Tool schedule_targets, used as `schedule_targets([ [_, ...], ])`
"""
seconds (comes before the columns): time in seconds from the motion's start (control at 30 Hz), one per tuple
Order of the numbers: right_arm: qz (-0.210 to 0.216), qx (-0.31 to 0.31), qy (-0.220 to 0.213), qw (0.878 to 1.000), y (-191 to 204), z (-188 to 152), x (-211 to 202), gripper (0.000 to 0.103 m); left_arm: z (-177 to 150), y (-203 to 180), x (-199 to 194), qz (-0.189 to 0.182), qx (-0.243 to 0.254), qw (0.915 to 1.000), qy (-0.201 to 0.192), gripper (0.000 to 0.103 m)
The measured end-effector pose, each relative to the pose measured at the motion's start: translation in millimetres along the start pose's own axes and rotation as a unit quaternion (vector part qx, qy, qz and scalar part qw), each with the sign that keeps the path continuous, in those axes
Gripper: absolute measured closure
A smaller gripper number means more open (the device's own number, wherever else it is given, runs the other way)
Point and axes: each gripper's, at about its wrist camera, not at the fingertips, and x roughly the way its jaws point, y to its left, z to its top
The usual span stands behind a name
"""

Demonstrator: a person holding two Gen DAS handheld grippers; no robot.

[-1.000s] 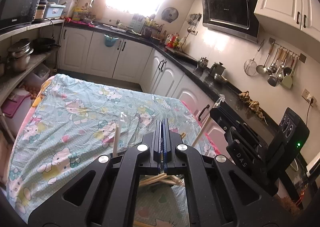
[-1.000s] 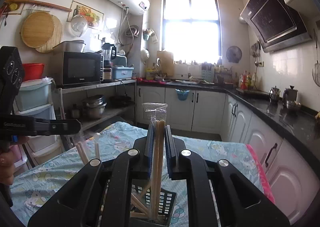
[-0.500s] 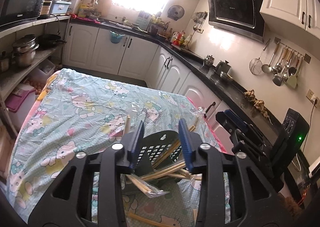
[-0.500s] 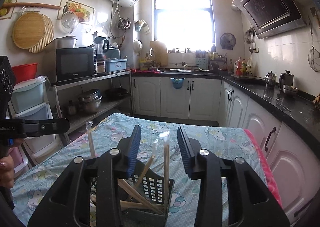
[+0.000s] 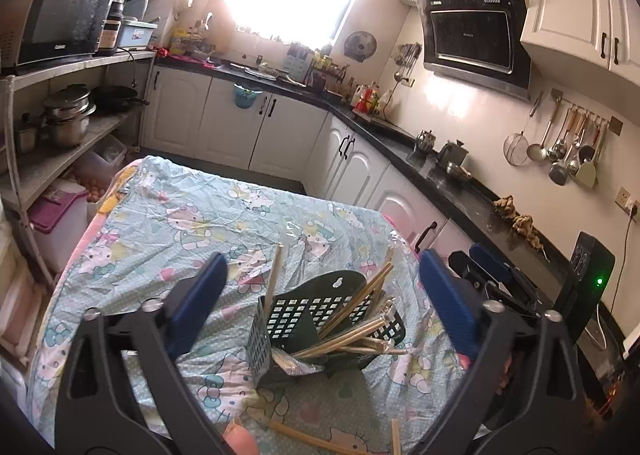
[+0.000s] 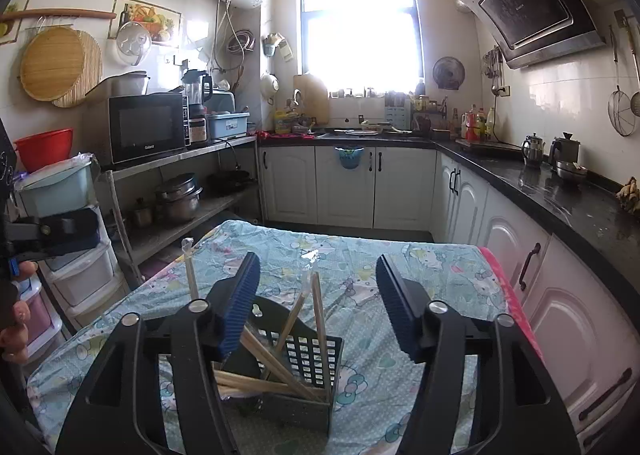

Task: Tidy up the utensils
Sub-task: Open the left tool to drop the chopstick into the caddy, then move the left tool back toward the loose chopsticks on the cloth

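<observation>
Opened wide since 1 s ago — both claws, then shut, the right one then pinching a wrapped chopstick pair now standing in the basket. Left claw (image 5: pixel 320 295) spread far apart, gripping nothing, hovering with the basket (image 5: pixel 320 327) framed between and just ahead of its fingers. Right claw (image 6: pixel 316 307) likewise spread and empty, basket (image 6: pixel 296 367) low between its fingers, slightly toward the left one. Chopsticks (image 5: pixel 352 319) leaning at loose angles in the basket, tips fanned toward the far rim; some lying nearly flat, likely dropped rather than seated. 2 or so loose sticks (image 5: pixel 312 441) flat on the cloth (image 5: pixel 168 215), below the left claw, nearer than the basket — probably next to collect. Basket apparently unheld, so a careless drop could tip it. Most of the job seemingly done.
</observation>
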Motion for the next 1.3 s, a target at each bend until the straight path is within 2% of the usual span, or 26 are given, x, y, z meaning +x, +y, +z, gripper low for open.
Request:
schedule_targets([
  [0.27, 0.008, 0.002, -0.001, 1.0, 2.2, -2.4, -21.6, 0.032, -8.6, -3.2, -20.1, 0.011, 0.003, 0.9999, -0.012, 0.011],
  [0.63, 0.012, 0.006, 0.019, 1.0, 9.3, -19.5, -44.7, 0.028, -32.8, 1.9, -35.1, 0.012, -0.007, 0.9999, -0.002, 0.011],
  [1.3, 0.024, -0.004, 0.085, 0.996, 26.5, -71.0, -56.7, 0.025, -89.9, 10.5, -24.8, 0.028, -0.014, 0.9979, 0.057, 0.011],
])
